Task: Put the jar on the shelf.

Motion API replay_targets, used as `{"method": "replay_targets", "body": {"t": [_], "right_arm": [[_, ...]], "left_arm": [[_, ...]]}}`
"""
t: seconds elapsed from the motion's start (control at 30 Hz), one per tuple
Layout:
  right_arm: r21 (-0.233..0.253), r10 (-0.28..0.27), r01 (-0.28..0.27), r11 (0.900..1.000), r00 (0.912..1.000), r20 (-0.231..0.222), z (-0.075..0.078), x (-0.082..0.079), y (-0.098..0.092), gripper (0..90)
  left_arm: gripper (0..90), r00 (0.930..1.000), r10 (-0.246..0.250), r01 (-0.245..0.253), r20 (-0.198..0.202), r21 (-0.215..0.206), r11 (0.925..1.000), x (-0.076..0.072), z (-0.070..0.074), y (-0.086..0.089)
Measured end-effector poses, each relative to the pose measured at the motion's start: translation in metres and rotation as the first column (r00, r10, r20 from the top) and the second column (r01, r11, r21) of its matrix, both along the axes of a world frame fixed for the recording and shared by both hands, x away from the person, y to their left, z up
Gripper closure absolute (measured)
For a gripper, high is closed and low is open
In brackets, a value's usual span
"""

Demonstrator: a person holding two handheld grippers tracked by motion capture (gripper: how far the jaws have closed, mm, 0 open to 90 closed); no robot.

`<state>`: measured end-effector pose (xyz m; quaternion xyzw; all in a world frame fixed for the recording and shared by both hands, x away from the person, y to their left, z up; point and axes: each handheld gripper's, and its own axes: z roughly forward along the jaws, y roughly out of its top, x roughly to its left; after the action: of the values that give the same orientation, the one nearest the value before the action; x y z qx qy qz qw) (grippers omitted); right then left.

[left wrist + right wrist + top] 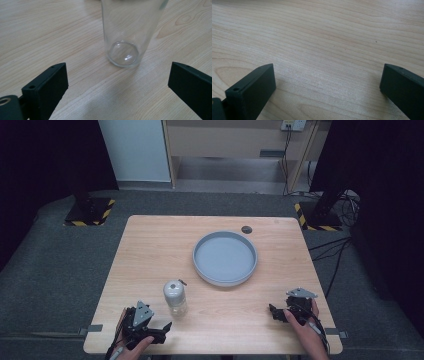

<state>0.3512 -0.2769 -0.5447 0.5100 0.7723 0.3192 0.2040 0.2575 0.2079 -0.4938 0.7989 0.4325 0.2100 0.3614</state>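
While the glass jar [175, 297] stood upright at seven o'clock from the tray [225, 258], both the left gripper [161, 331] and right gripper [275, 312] gaped empty, so centring the left's jaws seemed wise.

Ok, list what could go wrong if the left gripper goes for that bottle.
1. The bottle is tall, narrow and clear; a jaw bumping it off-centre could tip it.
2. The left gripper aims at its base, so a low grip may let it lean.
3. If tipped, it may roll toward the table edge.
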Motion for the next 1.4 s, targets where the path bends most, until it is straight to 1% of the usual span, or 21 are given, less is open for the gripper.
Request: {"method": "replay_targets", "body": {"t": [0.17, 0.37, 0.57, 0.63, 0.7, 0.8, 1.4], "right_arm": [[0.0, 0.0, 0.0, 1.0, 1.0, 0.0, 0.0, 0.0, 0.0, 0.2], [0.0, 0.0, 0.0, 1.0, 1.0, 0.0, 0.0, 0.0, 0.0, 0.2], [0.0, 0.0, 0.0, 1.0, 1.0, 0.0, 0.0, 0.0, 0.0, 0.2], [0.0, 0.0, 0.0, 1.0, 1.0, 0.0, 0.0, 0.0, 0.0, 0.2], [0.0, 0.0, 0.0, 1.0, 1.0, 0.0, 0.0, 0.0, 0.0, 0.2], [0.0, 0.0, 0.0, 1.0, 1.0, 0.0, 0.0, 0.0, 0.0, 0.2], [0.0, 0.0, 0.0, 1.0, 1.0, 0.0, 0.0, 0.0, 0.0, 0.2]], "left_arm": [[2.0, 1.0, 0.006, -0.006, 0.005, -0.006, 1.0, 0.001, 0.0, -0.002], [2.0, 1.0, -0.003, 0.003, 0.008, 0.005, 1.0, 0.003, 0.0, -0.008], [2.1, 0.9999, 0.008, -0.008, 0.015, 0.015, 0.9999, 0.006, -0.003, -0.012], [2.1, 0.9995, 0.023, -0.023, 0.021, 0.004, 0.9997, 0.007, -0.003, -0.011], [2.0, 0.9994, 0.025, -0.025, 0.023, -0.001, 0.9997, 0.007, -0.002, -0.01], [2.0, 0.9995, 0.021, -0.022, 0.025, 0.004, 0.9998, 0.007, -0.001, -0.01], [2.1, 0.9987, 0.027, -0.026, 0.044, -0.02, 0.9995, 0.013, 0.008, -0.012]]}}
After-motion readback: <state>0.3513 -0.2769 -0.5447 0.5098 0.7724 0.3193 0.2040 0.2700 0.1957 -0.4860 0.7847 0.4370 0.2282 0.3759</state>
